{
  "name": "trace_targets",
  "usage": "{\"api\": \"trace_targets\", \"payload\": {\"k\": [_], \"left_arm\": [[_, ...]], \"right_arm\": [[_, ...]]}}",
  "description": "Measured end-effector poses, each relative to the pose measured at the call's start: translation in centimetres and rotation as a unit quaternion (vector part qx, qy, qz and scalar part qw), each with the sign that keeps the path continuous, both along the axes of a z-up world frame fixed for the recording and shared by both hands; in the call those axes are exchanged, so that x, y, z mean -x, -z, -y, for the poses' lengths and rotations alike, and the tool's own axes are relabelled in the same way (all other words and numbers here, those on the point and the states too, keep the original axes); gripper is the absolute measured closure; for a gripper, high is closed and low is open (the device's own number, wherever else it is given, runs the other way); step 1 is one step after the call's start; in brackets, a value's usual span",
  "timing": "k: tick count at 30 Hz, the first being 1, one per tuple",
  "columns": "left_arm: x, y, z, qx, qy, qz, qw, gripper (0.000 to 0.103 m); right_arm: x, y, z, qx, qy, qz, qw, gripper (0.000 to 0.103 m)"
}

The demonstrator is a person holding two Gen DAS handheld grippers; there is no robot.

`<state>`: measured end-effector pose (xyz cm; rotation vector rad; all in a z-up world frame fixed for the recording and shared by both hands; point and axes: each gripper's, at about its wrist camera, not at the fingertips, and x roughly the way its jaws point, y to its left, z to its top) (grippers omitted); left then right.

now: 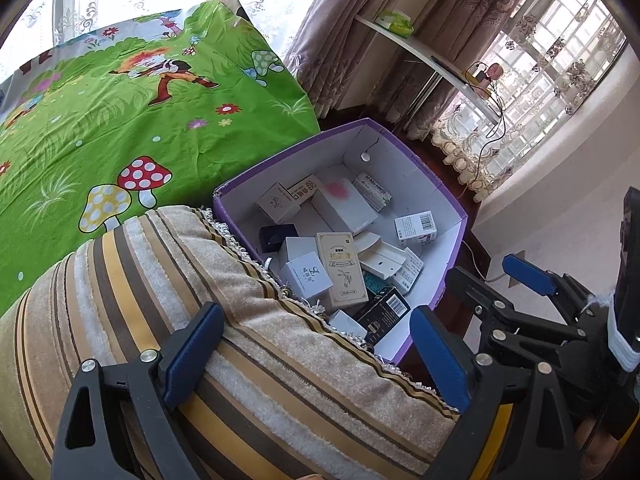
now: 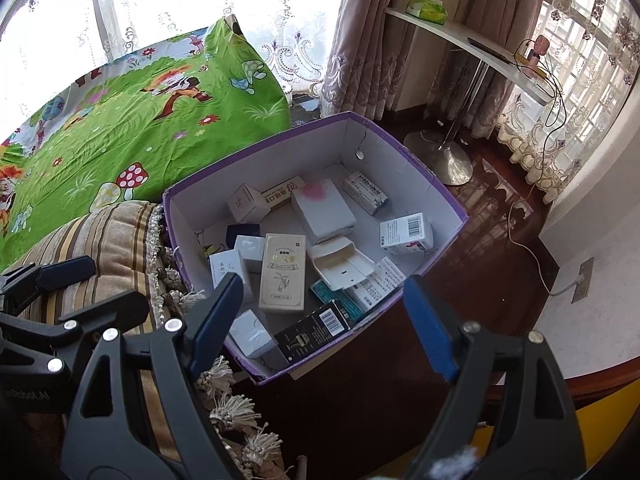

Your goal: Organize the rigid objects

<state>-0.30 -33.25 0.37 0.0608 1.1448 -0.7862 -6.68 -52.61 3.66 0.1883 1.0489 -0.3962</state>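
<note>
Filling the centre of both views, a purple-rimmed cardboard box (image 2: 400,148) holds a jumble of small packages — a tall cream carton (image 2: 282,272) lies flat mid-box, a black barcoded carton (image 2: 316,330) sits at the near corner, a white barcoded one (image 2: 406,232) to the right. Left of the box lies a striped cushion (image 1: 132,280) with tassels; a green cartoon sheet (image 1: 120,120) fills the upper left. Both grippers are spread with nothing between the blue pads — the left gripper (image 1: 316,356) over the cushion, the right gripper (image 2: 320,324) above the box's near edge.
</note>
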Motion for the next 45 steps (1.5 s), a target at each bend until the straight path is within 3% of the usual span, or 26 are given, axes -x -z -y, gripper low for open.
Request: {"api": "trace_targets", "payload": {"k": [45], "left_arm": [[0.08,-0.01,0.16,-0.004,0.001,0.002,1.0,0.008]], "right_arm": [[0.18,0.0,0.07,-0.012,0.0,0.001,1.0,0.019]]}}
